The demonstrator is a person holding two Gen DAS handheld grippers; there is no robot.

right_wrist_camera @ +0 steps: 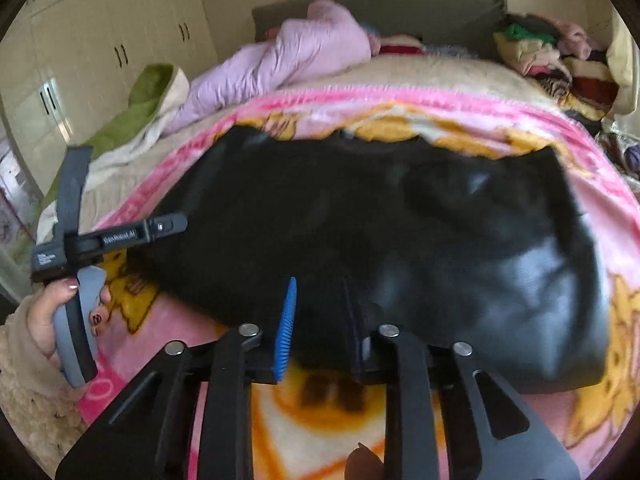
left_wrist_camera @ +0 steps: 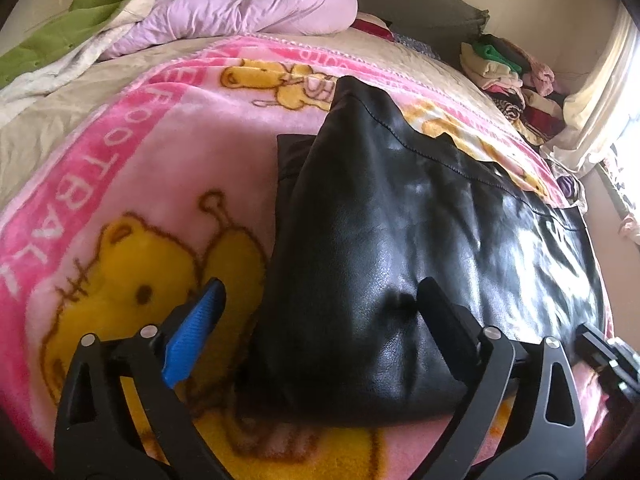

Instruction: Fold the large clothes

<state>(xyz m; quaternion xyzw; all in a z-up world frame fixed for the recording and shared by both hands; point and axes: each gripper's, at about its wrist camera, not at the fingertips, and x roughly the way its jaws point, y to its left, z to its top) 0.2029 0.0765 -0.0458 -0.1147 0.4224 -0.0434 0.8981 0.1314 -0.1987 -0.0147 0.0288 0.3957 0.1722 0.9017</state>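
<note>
A black leather garment (left_wrist_camera: 400,208) lies folded on a pink cartoon blanket (left_wrist_camera: 160,152) on the bed. My left gripper (left_wrist_camera: 320,300) is open, its jaws wide apart over the garment's near left end; the blue finger (left_wrist_camera: 192,332) is over the blanket, the black finger (left_wrist_camera: 444,316) rests on the leather. In the right wrist view the garment (right_wrist_camera: 400,232) spreads across the blanket (right_wrist_camera: 616,240). My right gripper (right_wrist_camera: 320,316) is open with a narrow gap at the garment's near edge. The left gripper's body (right_wrist_camera: 104,240) shows at the left, held by a hand.
A lilac quilted jacket (left_wrist_camera: 248,4) and a green-and-cream blanket (left_wrist_camera: 72,28) lie at the bed's far left. A pile of mixed clothes (left_wrist_camera: 512,76) sits at the far right by the window. Cream wardrobes (right_wrist_camera: 100,48) stand beyond the bed.
</note>
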